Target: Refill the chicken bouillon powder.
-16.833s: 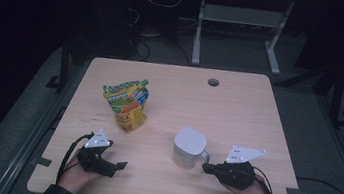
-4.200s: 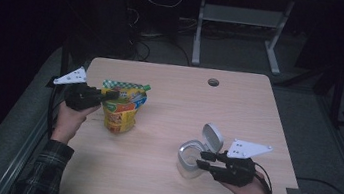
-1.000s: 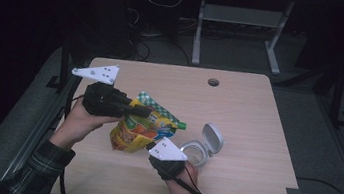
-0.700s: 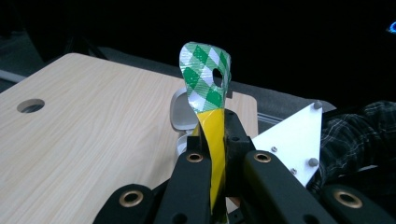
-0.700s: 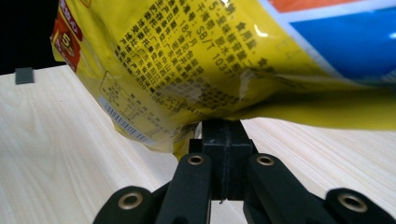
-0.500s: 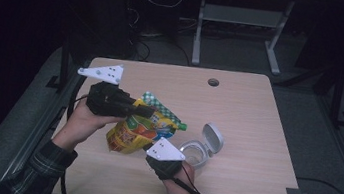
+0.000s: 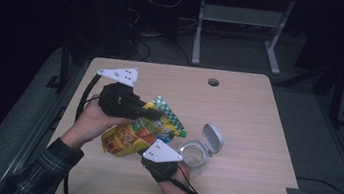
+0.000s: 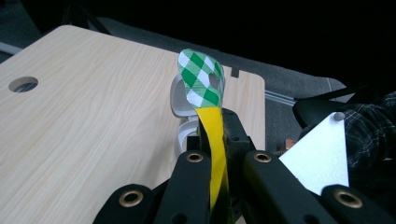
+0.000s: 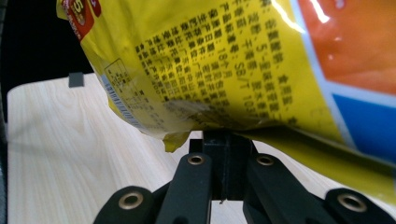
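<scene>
A yellow and orange snack bag (image 7: 130, 136) with a green-checked top hangs tilted above the table (image 7: 250, 117). My left gripper (image 7: 157, 115) is shut on the bag's top edge; in the left gripper view the yellow strip (image 8: 213, 140) runs between its jaws (image 8: 215, 137) up to the checked flap (image 8: 201, 79). My right gripper (image 7: 151, 151) sits under the bag's lower end, shut on the bottom seam. In the right gripper view the bag (image 9: 233, 60) looms just over the closed jaws (image 9: 224, 140). An open white container (image 7: 193, 154) stands right of the bag, its lid (image 7: 213, 138) flipped up.
The wooden table has a cable hole (image 7: 213, 82) near its far edge. The white container (image 8: 180, 100) stands behind the flap in the left gripper view, and the right gripper's grey plate (image 8: 320, 158) is close by. Desk legs and cables stand on the dark floor beyond.
The left gripper has edged slightly right with the bag's top, and the bag has sagged a little lower at its left end. The right gripper has stayed in place under it.
</scene>
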### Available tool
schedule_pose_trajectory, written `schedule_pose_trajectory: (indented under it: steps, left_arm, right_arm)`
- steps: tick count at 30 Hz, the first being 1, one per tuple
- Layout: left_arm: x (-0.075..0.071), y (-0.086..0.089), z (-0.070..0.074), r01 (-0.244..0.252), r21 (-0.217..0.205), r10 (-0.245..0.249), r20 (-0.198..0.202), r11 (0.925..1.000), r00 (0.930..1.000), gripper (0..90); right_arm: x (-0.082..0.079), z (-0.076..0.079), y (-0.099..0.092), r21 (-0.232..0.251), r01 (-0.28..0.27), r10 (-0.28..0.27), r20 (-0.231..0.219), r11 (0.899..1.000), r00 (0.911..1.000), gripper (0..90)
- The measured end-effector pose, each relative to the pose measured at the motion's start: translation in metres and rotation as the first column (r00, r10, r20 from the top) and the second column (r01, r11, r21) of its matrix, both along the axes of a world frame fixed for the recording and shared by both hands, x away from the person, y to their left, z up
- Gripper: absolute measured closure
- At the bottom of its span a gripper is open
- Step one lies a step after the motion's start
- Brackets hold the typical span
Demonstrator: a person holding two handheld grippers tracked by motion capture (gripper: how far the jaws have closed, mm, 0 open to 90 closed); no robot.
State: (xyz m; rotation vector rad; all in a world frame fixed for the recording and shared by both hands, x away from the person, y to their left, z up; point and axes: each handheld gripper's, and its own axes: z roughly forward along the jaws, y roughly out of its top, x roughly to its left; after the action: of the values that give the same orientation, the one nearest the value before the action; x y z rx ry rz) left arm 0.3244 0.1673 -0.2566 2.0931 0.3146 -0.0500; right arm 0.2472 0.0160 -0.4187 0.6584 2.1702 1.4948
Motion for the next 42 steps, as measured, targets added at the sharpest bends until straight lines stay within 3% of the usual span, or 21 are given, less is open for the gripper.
schedule_pose_trajectory:
  steps: [5,16,30,42]
  left_arm:
    - [-0.002,-0.009,-0.002,0.003,0.042,-0.003,-0.001,0.9991,1.0000,90.0]
    - [0.002,-0.031,-0.007,0.017,0.077,-0.016,-0.013,0.9969,0.9998,90.0]
    - [0.015,-0.048,-0.011,0.083,0.088,-0.078,-0.063,0.9926,0.9950,89.9]
    - [0.022,-0.072,-0.009,0.094,0.194,-0.080,-0.078,0.9765,0.9937,89.8]
  right_arm:
    - [-0.002,-0.003,0.002,0.013,-0.025,0.025,0.015,1.000,0.9996,90.0]
    - [-0.002,-0.005,-0.001,0.046,-0.044,0.043,0.014,0.998,0.9990,90.0]
    - [0.000,-0.005,-0.006,0.076,-0.038,0.037,0.013,0.996,0.9992,90.0]
    - [0.000,-0.006,-0.010,0.108,-0.032,0.031,0.013,0.994,0.9994,90.0]
